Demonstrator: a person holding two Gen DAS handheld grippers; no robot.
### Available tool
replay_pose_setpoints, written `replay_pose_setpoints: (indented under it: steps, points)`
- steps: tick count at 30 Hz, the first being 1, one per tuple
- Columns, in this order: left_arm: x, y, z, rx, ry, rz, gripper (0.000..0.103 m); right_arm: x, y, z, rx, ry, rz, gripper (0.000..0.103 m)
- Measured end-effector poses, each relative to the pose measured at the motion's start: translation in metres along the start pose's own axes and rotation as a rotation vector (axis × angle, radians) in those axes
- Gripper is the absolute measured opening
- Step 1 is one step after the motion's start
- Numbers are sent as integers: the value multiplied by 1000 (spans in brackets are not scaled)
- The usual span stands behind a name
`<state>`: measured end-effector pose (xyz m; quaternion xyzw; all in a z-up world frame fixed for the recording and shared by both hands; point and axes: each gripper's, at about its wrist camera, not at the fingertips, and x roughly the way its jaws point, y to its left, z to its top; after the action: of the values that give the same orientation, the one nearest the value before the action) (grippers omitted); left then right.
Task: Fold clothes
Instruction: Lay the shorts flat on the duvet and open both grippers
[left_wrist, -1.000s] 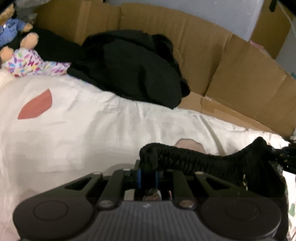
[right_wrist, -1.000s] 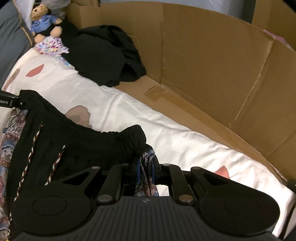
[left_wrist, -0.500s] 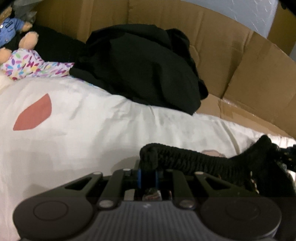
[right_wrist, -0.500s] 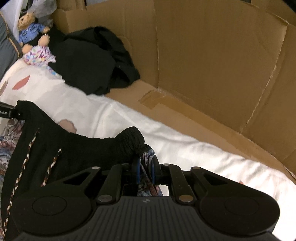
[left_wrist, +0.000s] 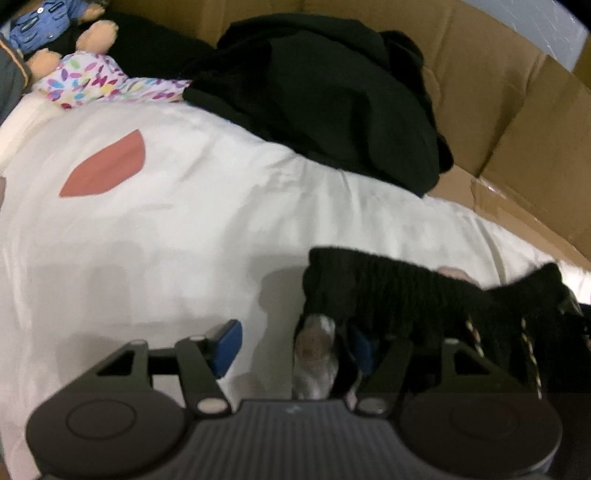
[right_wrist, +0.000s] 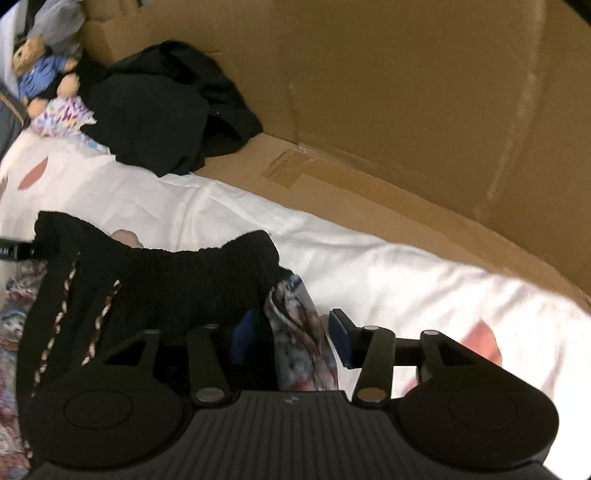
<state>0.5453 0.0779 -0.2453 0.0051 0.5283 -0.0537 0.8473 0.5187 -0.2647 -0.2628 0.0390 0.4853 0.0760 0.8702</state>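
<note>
A black garment with a gathered waistband (left_wrist: 406, 291) and braided cords lies stretched across the white bed sheet (left_wrist: 147, 229). My left gripper (left_wrist: 295, 347) is opening. The waistband's left corner and some patterned cloth sit between its jaws against the right finger, while the left blue pad (left_wrist: 227, 345) stands clear of them. In the right wrist view the same waistband (right_wrist: 166, 280) ends at my right gripper (right_wrist: 293, 338), which is also opening. A strip of patterned fabric (right_wrist: 299, 332) hangs loose between its blue pads.
A heap of black clothes (left_wrist: 332, 92) lies at the far end of the bed by the cardboard wall (right_wrist: 406, 92). A teddy bear in blue (right_wrist: 40, 66) and a floral cloth (left_wrist: 92, 77) sit at the far left. The sheet carries red shapes (left_wrist: 107, 166).
Both grippers were shut on the waistband's corners. Their jaws now stand apart and the corners rest loose between them. The waistband has sunk a little toward the sheet.
</note>
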Motion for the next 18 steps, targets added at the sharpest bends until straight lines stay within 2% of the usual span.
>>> replay_pose_setpoints:
  steps: [5,10,15,18]
  points:
    - [-28,-7,-22,4,7,-1,65,-30,8,-11,-3,-7,-2,53]
    - [-61,-10,-51,-19,26,-27,65,-68,19,-24,10,-32,37,54]
    - [-92,-6,-68,-34,36,-14,65,-100,40,-48,-74,9,66,54]
    - [-110,-7,-74,-41,37,-6,65,-121,46,-62,-65,2,82,54]
